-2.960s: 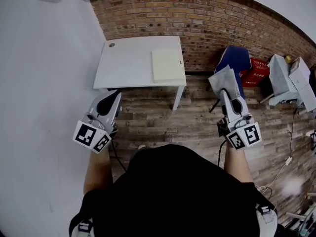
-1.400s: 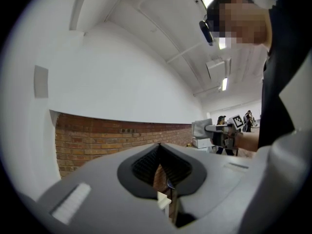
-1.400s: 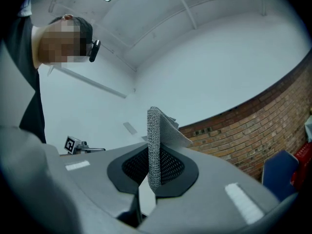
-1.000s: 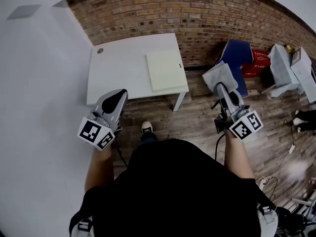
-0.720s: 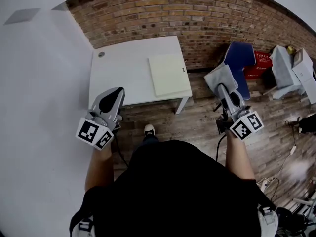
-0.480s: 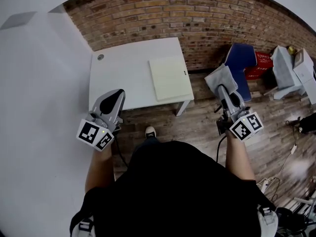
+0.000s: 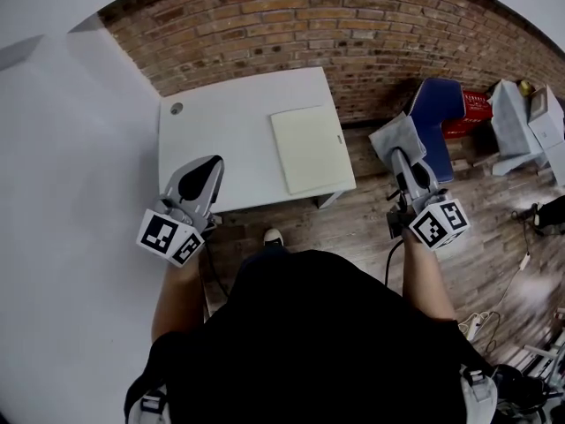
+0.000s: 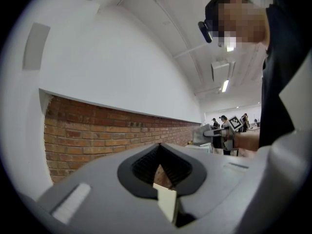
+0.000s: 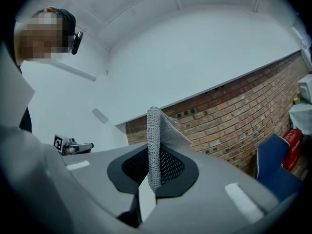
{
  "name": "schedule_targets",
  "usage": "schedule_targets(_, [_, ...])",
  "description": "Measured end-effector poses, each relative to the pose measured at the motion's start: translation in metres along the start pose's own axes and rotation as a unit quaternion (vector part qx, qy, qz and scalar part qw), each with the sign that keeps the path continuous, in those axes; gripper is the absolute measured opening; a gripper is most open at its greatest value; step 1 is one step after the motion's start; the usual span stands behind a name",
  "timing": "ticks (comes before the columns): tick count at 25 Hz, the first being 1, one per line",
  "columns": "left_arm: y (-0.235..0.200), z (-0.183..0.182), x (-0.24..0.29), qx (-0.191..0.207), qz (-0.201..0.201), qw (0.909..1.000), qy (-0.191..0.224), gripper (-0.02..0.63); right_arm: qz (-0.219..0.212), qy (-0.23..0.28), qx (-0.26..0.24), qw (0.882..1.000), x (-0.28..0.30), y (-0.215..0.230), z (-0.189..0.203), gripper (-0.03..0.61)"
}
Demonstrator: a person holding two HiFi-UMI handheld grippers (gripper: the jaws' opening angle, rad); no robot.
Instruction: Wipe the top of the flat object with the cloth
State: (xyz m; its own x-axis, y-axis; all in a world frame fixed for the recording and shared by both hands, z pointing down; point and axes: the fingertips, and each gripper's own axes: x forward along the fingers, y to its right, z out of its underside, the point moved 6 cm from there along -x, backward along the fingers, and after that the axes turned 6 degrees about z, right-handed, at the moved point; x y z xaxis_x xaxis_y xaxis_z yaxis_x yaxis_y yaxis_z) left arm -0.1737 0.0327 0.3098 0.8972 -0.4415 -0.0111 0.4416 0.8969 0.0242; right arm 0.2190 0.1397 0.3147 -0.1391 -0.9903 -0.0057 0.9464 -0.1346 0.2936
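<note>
A pale cream flat board [image 7: 311,148] lies on the right half of a white table [image 7: 221,140]. My right gripper [image 7: 400,155] hangs over the wooden floor to the right of the table, shut on a grey knitted cloth [image 7: 396,134]. In the right gripper view the cloth [image 9: 156,140] stands up from between the shut jaws. My left gripper [image 7: 205,166] hovers over the table's near left edge, shut with nothing in it. Its jaws meet in the left gripper view [image 8: 162,172], pointing at the brick wall.
A brick wall [image 7: 291,25] runs behind the table and a white wall [image 7: 62,148] stands to the left. A blue chair [image 7: 444,109], a red basket [image 7: 475,102] and grey boxes [image 7: 521,122] stand at the right. One shoe [image 7: 274,236] shows below the table edge.
The table and board now sit nearer and lower in the head view, so the person has come closer. Both grippers keep their poses and the cloth stays held.
</note>
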Motion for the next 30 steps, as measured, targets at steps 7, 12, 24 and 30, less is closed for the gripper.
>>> schedule_targets(7, [-0.059,0.002,0.017,-0.014,0.017,0.9997,-0.009,0.0,0.012,-0.016,-0.006,1.0,0.05,-0.01,-0.002,0.009])
schedule_targets(12, [-0.095,0.011,0.03,-0.016,0.031,0.9992,-0.018,0.0,0.02,-0.022,-0.01,1.0,0.085,-0.02,0.001,0.009])
schedule_targets(24, [-0.173,0.019,0.063,-0.021,0.055,0.9981,-0.02,0.0,0.045,-0.036,-0.003,0.998,0.152,-0.024,0.017,0.009])
schedule_targets(30, [-0.198,0.025,0.069,-0.024,0.06,0.9976,-0.024,0.0,0.054,-0.033,-0.006,0.998,0.174,-0.031,0.018,0.009])
